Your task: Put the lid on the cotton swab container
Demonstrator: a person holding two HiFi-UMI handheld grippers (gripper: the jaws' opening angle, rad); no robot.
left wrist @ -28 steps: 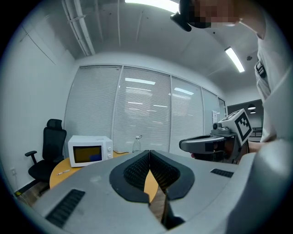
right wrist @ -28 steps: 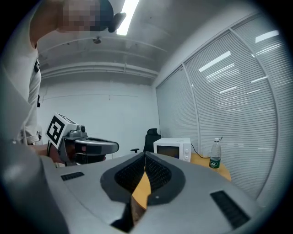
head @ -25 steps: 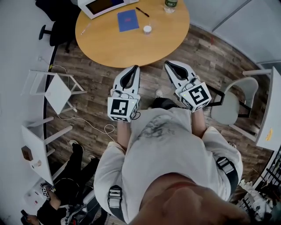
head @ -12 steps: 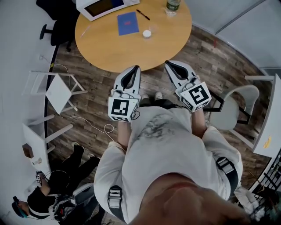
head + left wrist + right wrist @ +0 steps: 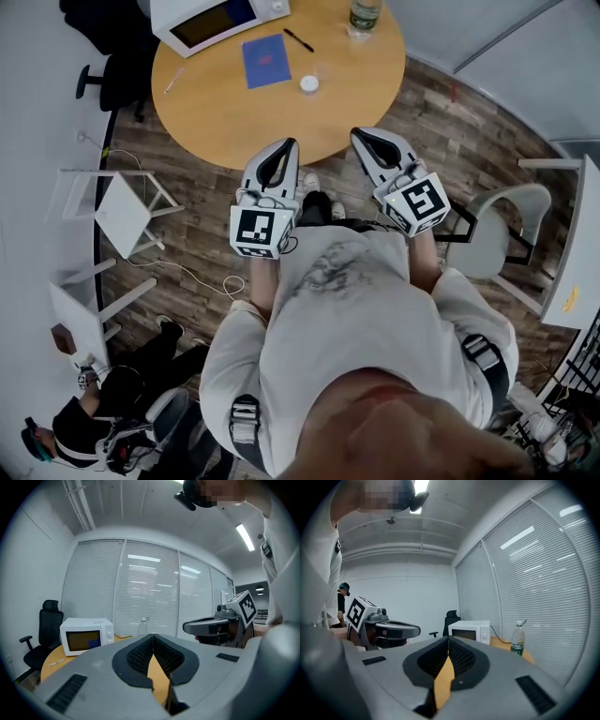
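Moved: bench (image 5: pixel 234 112) sits nearer to me than a second ago.
Left gripper (image 5: pixel 284 150): jaws together, empty.
Right gripper (image 5: pixel 367 141): jaws together, empty.
Lid (image 5: pixel 308 83): white disc on bench beside blue notebook (image 5: pixel 264 60), well apart from both grippers.
Risk: I cannot pick out the cotton swab container; reaching with the jaws closed could knock it over.

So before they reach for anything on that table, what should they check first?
1. Left gripper shut and empty: ok.
2. Right gripper shut and empty: ok.
3. Small white disc in view on the table: ok. Whether it is the lid: cannot tell, too small.
4. Container located: cannot tell, nothing shows clearly as one.
5. Grippers close to the disc: not ok, both are at the table's near edge.
6. Booklet and pen out of the way: ok.
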